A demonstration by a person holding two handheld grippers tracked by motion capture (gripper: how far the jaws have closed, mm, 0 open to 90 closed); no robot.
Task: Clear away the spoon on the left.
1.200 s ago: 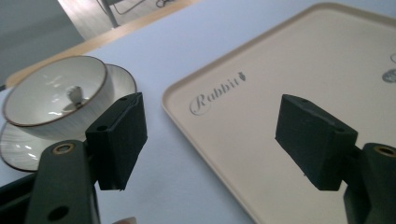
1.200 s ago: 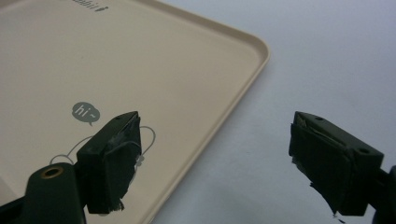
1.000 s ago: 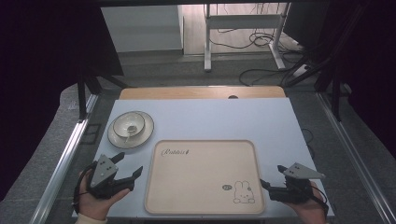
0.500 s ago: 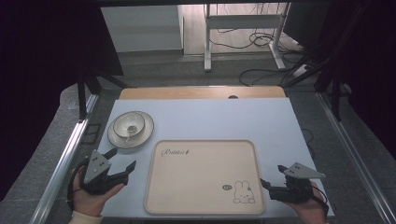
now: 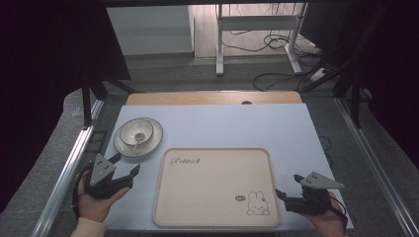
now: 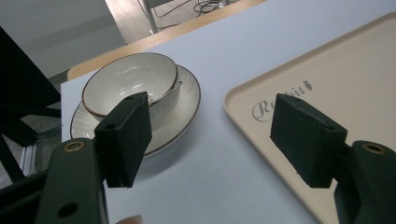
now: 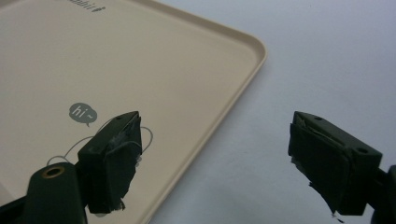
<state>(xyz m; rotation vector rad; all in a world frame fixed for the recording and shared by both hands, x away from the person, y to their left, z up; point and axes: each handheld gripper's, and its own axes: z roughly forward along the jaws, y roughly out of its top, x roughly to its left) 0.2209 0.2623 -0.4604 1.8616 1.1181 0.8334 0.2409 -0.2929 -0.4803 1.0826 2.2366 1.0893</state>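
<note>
One beige tray point(image 5: 216, 185) lies on the tabletop point(image 5: 276, 128), one bowl point(image 5: 136, 131) on one plate point(image 5: 153, 140) beyond its left corner, flanked by the left hand-held gripper point(image 5: 126, 168) and right hand-held gripper point(image 5: 289, 190), jaws apart, empty.

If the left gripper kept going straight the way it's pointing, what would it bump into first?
Probably the plate with the bowl on it: the left gripper, jaws open, points between that and the tray. Depth is hard to judge, so it might slide over bare table.
</note>
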